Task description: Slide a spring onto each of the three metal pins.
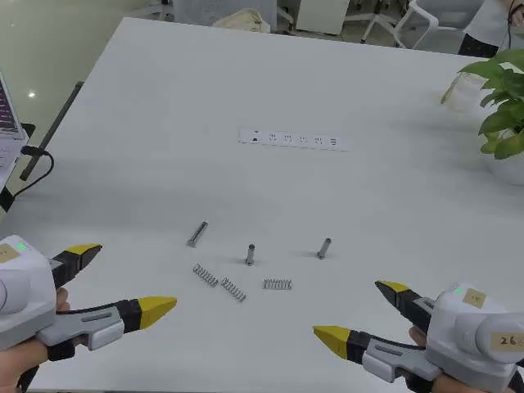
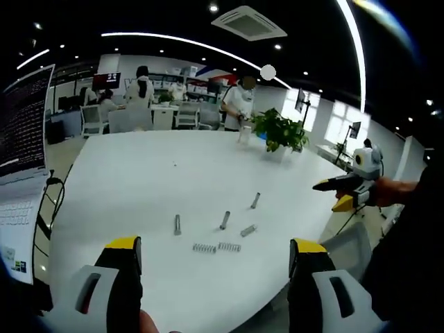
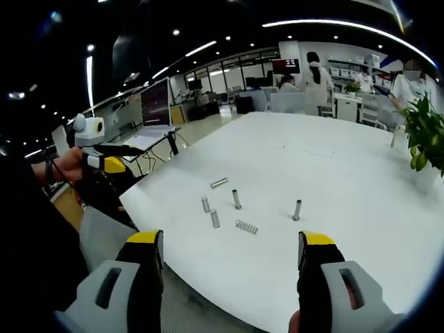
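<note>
Three short metal pins are set near the middle of the white table [image 1: 164, 98]. The left pin [image 1: 196, 234] is laid on its side at a slant. The middle pin [image 1: 250, 254] and the right pin [image 1: 324, 247] appear to be stood on end, though this is hard to judge at such a small scale. Just in front of them three fine wire coils are laid flat, each apart from the others and from the pins: the left spring [image 1: 205, 275], the middle spring [image 1: 232, 289] and the right spring [image 1: 277, 284].

The tabletop is smooth, matte and pale, and a flush socket strip [image 1: 293, 139] is set into it beyond the pins. Broad bare surface is left all around the parts. A laptop [image 1: 6, 115] is placed at the left edge and a potted plant [image 1: 501, 106] at the far right. An open office with desks and a standing person [image 2: 239, 107] is seen behind the table.

The left gripper [image 1: 123, 280] and the right gripper [image 1: 362, 313] are held at the near edge, well apart from the parts. Their yellow-tipped jaws are spread wide, with nothing between them.
</note>
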